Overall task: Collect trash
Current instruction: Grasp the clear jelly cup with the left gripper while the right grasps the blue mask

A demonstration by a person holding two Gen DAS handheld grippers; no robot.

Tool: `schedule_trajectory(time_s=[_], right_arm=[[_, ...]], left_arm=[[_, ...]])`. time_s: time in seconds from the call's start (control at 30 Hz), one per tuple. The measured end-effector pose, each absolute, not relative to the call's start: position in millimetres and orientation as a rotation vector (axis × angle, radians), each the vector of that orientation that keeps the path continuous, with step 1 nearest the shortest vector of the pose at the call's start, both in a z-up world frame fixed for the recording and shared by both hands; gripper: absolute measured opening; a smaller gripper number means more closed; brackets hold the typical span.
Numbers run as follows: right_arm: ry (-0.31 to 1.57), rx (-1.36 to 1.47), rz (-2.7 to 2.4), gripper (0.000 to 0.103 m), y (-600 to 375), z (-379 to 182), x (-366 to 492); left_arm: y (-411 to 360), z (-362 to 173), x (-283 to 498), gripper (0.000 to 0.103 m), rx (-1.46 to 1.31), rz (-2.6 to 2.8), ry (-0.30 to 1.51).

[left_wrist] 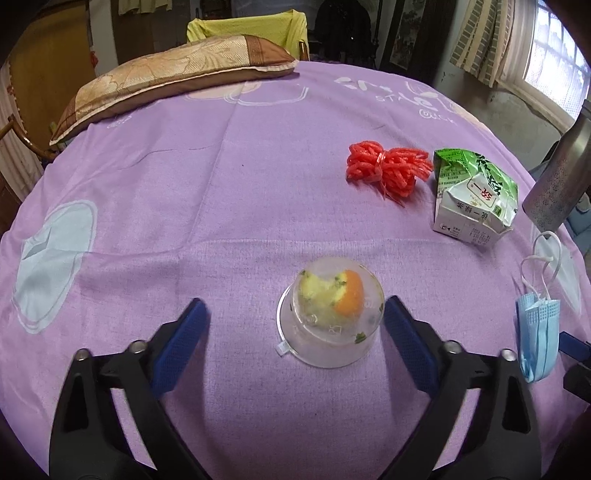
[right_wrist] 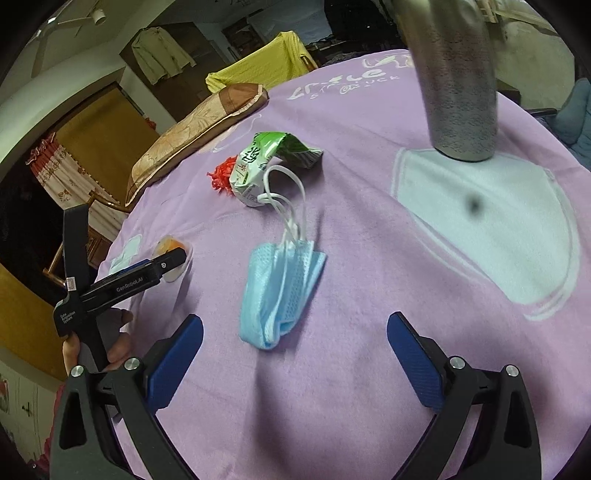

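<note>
Purple sheet (left_wrist: pixel 258 166) spread over a bed, printed with pale blue shapes and white lettering; patterned pillow (left_wrist: pixel 173 77) lying at the far left corner; yellow cloth (left_wrist: pixel 243 27) draped over a chair just beyond the far edge.

Left gripper (left_wrist: pixel 295 332) tilted down over the near middle of the sheet, blue fingers (left_wrist: pixel 181 347) standing wide, nothing pressed between them; clear plastic cup (left_wrist: pixel 330 321) upside down on the sheet between the fingers, nearer the right one, with yellow and orange food scraps inside; contact between cup and right finger not clear.

Red bundle of plastic string (left_wrist: pixel 388 170) lying toward the far right, well apart from the cup; crumpled green-and-white carton (left_wrist: pixel 476 199) just beside it on the right, tipped on its side.

Right gripper (right_wrist: pixel 295 354) tilted down near the right edge of the sheet, fingers (right_wrist: pixel 177 362) wide apart and empty; folded blue face mask (right_wrist: pixel 280 291) lying on the sheet just ahead of the fingers, between their lines, white ear loops (right_wrist: pixel 291 199) reaching up toward the carton; no finger touching the mask.

Grey metal bottle (right_wrist: pixel 458 81) standing upright near the far right edge, on a pale blue print; part of a hand (right_wrist: pixel 110 339) gripping the left tool's handle at the left of the right wrist view.
</note>
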State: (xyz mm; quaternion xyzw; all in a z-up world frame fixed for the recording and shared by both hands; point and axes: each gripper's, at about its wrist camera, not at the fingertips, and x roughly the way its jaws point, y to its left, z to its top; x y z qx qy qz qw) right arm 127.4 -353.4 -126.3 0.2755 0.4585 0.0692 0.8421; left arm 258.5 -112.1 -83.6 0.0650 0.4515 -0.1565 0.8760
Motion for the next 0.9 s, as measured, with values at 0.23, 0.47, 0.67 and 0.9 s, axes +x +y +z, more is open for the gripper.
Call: schedule_trajectory(time_s=[0.23, 0.47, 0.67, 0.9], right_arm=[[0.881, 0.480, 0.057, 0.098, -348.8, -99.2, 117.0], [0.829, 0.363, 0.071, 0.098, -315.0, -73.2, 145.8], [0.927, 0.340, 0.042, 0.096, -299.5, -100.4, 167.4], [1.002, 0.395, 0.040, 0.089, -305.3, -119.9, 174.9]], left_arm=[[-115.8, -74.8, 248.5, 0.052, 0.175, -0.344, 0.890], [-94.9, -56.8, 247.8, 0.051, 0.105, -0.303, 0.829], [-96.9, -54.1, 245.5, 0.051, 0.125, -0.299, 0.814], [-98.6, -57.8, 245.3, 0.051, 0.126, -0.313, 0.829]])
